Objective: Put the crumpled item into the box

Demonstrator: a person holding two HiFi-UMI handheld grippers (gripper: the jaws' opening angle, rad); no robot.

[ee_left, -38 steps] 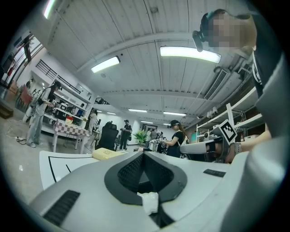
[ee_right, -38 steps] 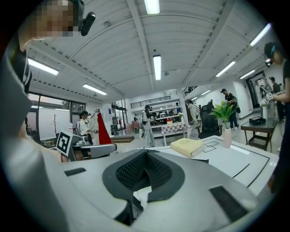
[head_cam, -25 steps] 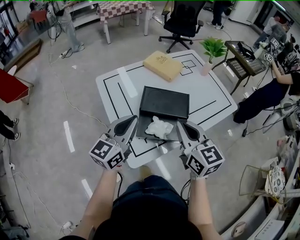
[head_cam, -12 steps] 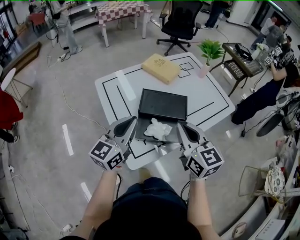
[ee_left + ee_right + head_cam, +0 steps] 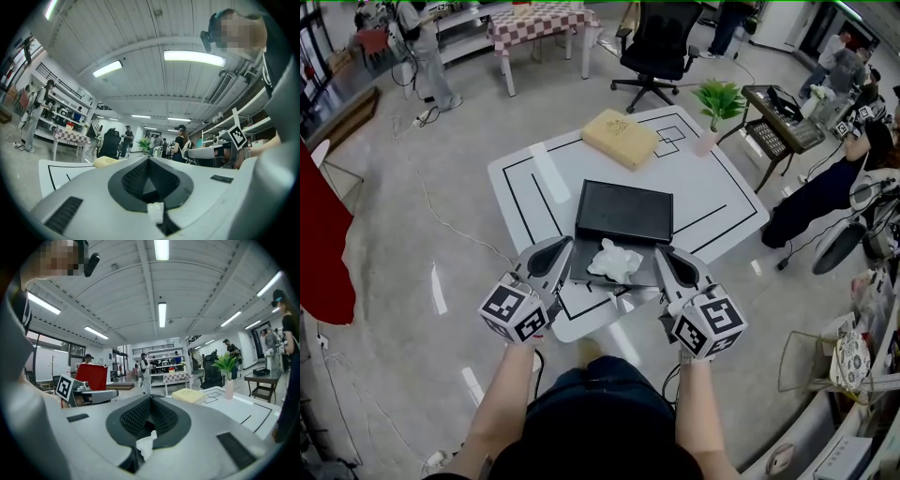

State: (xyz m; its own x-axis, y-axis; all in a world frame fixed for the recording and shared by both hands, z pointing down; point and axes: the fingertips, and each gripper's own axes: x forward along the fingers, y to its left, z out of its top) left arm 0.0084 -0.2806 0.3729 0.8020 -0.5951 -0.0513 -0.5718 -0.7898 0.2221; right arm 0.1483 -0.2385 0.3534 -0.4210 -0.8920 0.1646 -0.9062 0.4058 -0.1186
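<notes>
My left gripper (image 5: 566,244) and right gripper (image 5: 662,251) hang at the near edge of the table (image 5: 712,187), both with jaws pressed together and neither gripping the task's thing. The white crumpled item (image 5: 615,259) lies between them at the near end of the black box (image 5: 626,208); I can't tell whether it's inside or resting on top. If inside, I'd judge the job done; otherwise a pick and short drop remain
</notes>
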